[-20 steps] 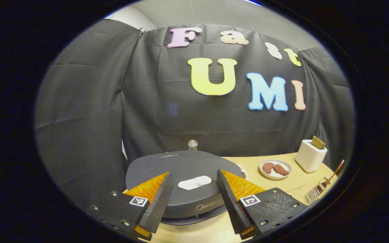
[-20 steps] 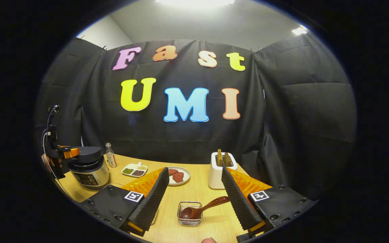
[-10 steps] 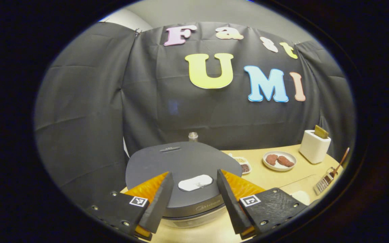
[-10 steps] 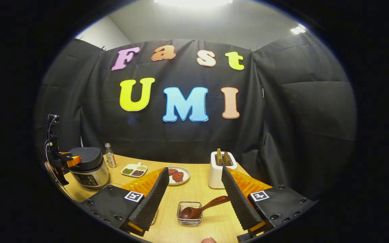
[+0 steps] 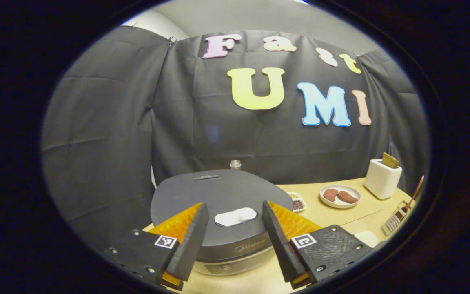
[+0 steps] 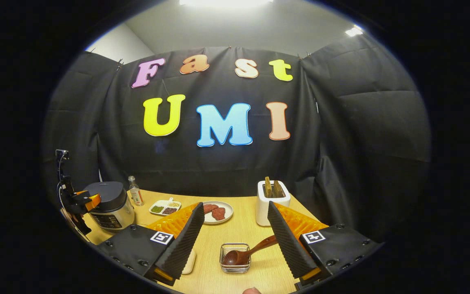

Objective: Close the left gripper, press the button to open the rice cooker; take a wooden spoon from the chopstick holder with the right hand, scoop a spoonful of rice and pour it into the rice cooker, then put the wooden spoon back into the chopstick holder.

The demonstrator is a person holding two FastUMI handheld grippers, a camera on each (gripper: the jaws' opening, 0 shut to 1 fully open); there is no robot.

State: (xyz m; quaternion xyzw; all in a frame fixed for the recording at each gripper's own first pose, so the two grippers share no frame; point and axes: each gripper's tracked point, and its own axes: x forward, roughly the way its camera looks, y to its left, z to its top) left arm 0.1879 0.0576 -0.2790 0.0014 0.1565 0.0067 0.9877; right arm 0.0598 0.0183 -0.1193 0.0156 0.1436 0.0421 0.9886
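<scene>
Rice cooker (image 5: 222, 204): dark grey, round, flat textured lid, shut; white oval button (image 5: 236, 217) near its front edge. Sits directly ahead of the left gripper (image 5: 235, 232), the button showing between the fingertips. Fingers spread wide, gripping nothing (task calls for them closed before pressing). Likely heavy and stable; button probably stiff, best pushed square on its middle.

Wooden spoon (image 6: 246, 252): dark reddish-brown, smooth, bowl down in a small glass-and-wire holder (image 6: 235, 258), handle slanting up toward the right finger. Lies just ahead of the right gripper (image 6: 235, 237), low between its fingers. Fingers apart, empty. Judged light, rigid, somewhat slick; take it mid-handle, clear of the holder, which looks light and might tip.
</scene>
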